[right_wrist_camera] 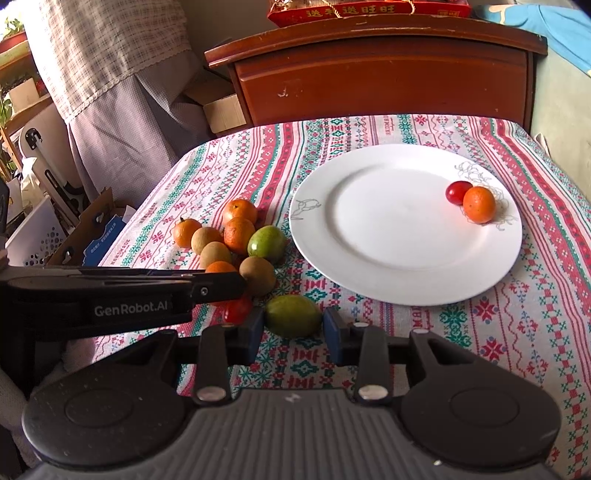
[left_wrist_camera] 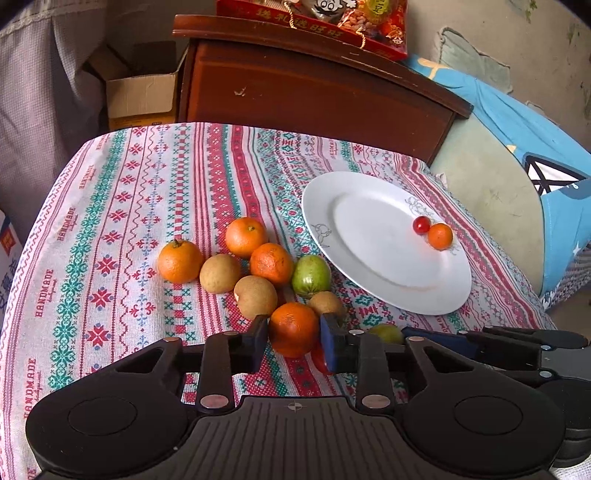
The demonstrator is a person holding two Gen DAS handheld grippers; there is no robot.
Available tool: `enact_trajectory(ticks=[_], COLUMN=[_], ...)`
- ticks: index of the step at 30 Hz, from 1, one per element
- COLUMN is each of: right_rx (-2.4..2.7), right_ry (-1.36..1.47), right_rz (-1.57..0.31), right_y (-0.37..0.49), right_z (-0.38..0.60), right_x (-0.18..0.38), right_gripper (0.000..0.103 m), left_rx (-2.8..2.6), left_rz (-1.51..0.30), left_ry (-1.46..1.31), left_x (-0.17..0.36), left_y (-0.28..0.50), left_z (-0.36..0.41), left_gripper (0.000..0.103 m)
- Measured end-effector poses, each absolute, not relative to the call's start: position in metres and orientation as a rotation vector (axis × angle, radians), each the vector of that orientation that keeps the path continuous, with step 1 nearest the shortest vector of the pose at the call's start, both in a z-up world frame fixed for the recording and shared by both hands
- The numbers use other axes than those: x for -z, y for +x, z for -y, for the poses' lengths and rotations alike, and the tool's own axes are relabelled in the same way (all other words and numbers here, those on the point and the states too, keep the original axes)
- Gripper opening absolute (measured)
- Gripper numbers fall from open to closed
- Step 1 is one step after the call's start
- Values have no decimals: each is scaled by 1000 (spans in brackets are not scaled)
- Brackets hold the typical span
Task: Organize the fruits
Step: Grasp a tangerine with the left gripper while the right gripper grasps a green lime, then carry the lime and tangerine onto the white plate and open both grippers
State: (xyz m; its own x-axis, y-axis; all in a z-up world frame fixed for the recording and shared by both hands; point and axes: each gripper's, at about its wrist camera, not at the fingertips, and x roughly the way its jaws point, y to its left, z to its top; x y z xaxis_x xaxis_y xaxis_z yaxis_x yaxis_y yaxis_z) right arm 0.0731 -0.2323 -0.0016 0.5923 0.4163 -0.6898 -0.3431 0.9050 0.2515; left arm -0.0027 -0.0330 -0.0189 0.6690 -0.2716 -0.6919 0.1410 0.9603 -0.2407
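Note:
A pile of fruit lies on the patterned tablecloth (left_wrist_camera: 110, 221): several oranges, brown fruits and a green fruit (left_wrist_camera: 311, 275). A white plate (left_wrist_camera: 369, 273) at the right holds a cherry tomato (left_wrist_camera: 421, 225) and a small orange (left_wrist_camera: 440, 236). My left gripper (left_wrist_camera: 293, 341) has its jaws around the nearest orange (left_wrist_camera: 293, 328), touching it on both sides. My right gripper (right_wrist_camera: 293, 326) has its jaws around a green fruit (right_wrist_camera: 293, 315) on the cloth, with small gaps at the sides. A red tomato (right_wrist_camera: 238, 310) lies beside it, partly hidden by the left gripper's body (right_wrist_camera: 110, 299).
A dark wooden cabinet (left_wrist_camera: 314, 92) stands behind the table with a red gift box (left_wrist_camera: 314, 18) on top. A cardboard box (left_wrist_camera: 140, 96) sits at the far left. A blue cushion (left_wrist_camera: 535, 147) lies to the right. The table's edges fall away left and right.

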Motion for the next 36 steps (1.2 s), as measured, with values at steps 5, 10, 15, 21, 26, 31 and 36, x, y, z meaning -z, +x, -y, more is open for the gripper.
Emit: enact_trajectory(ticks=[5,10,15,21,26,31,36], right_rx=[-435,-432,-434,-437,-420,-365,-308], right_ry=[97,95,91,96,83,93,120], right_rz=[-822,-819,-822,-807,-750,-692,-662], right_y=[71,70,70,71,73,77,85], right_z=[232,231,231,232,234,244,259], right_x=[2,2,2,-6,-20,-34,-42], right_gripper=[35,36,35,35,35,35,35], left_rx=[232,227,239,246,244,243,255], left_rz=[-801,-792,-800,-768,-702,-650,-633], left_ry=[-168,-150,-161,-163,-143,-152,-178], left_x=[19,20,20,9,-7,-21,-27], left_y=[-4,-5,-5,-9,-10,-4,1], left_z=[32,33,34,36,40,43,46], left_gripper=[28,29,28,28,28,28,28])
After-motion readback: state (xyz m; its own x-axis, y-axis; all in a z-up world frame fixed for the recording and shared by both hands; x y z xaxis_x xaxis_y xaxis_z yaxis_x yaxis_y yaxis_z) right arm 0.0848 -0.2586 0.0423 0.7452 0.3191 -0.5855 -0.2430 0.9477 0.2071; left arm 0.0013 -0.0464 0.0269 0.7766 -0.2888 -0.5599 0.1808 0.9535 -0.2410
